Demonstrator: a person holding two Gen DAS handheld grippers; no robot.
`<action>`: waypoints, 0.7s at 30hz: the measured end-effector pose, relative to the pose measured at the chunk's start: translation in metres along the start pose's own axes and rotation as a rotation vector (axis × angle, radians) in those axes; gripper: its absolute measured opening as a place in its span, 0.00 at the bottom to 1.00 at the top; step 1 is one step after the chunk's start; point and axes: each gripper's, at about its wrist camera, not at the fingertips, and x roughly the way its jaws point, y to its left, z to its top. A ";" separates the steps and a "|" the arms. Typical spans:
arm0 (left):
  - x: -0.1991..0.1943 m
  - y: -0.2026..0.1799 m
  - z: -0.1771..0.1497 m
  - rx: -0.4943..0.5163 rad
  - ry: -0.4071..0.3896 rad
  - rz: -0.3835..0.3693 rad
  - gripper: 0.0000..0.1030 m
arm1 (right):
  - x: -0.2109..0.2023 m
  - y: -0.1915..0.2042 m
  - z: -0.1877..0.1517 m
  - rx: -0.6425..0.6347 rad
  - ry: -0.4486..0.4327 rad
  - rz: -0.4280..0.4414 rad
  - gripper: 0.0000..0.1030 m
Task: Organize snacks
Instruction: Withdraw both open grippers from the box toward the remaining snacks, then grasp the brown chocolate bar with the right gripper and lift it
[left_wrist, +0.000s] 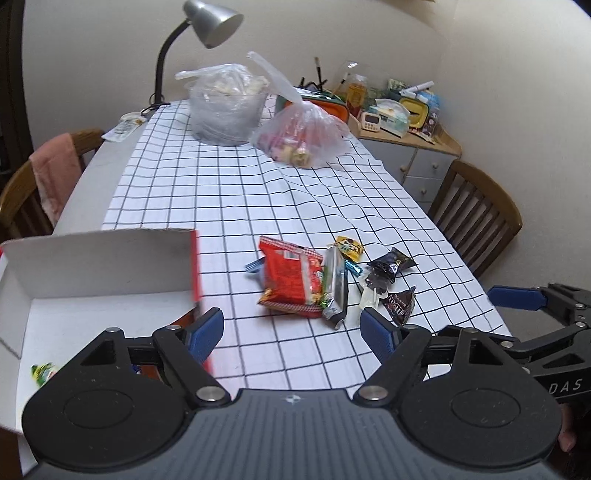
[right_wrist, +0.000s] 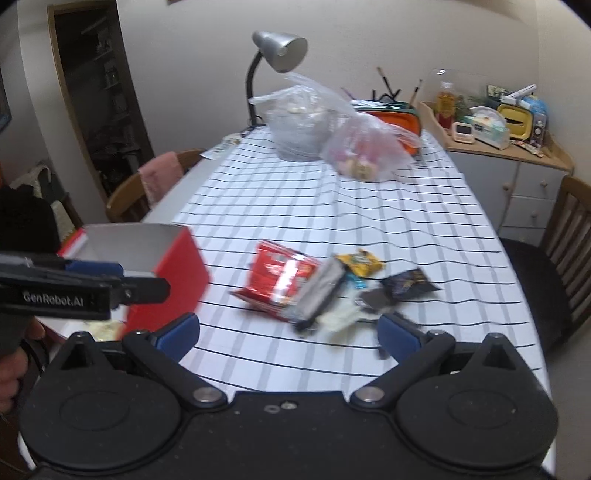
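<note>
A pile of snacks lies on the checked tablecloth (left_wrist: 240, 192): a red packet (left_wrist: 288, 277), a silver bar (left_wrist: 334, 284), a yellow packet (left_wrist: 349, 246) and dark candy bags (left_wrist: 391, 266). A white box with a red outside (left_wrist: 92, 266) stands at the left, with a green sweet (left_wrist: 42, 371) inside. My left gripper (left_wrist: 291, 328) is open and empty, between box and pile. My right gripper (right_wrist: 288, 332) is open wide and empty, just short of the red packet (right_wrist: 280, 280) and silver bar (right_wrist: 321, 291). The red box (right_wrist: 173, 273) is at its left.
Two clear plastic bags (left_wrist: 225, 107) (left_wrist: 303, 133) of food sit at the table's far end beside a grey desk lamp (left_wrist: 207, 26). Wooden chairs (left_wrist: 476, 218) (left_wrist: 44, 184) stand on both sides. A cluttered cabinet (left_wrist: 406, 122) fills the far corner.
</note>
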 end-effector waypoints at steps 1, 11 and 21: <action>0.005 -0.006 0.001 0.007 0.000 0.005 0.79 | 0.002 -0.007 -0.002 -0.008 0.005 -0.014 1.00; 0.074 -0.057 0.009 0.112 0.055 0.070 0.79 | 0.046 -0.070 -0.017 -0.032 0.098 -0.031 0.96; 0.139 -0.089 0.015 0.229 0.123 0.144 0.79 | 0.087 -0.095 -0.020 -0.099 0.158 0.014 0.89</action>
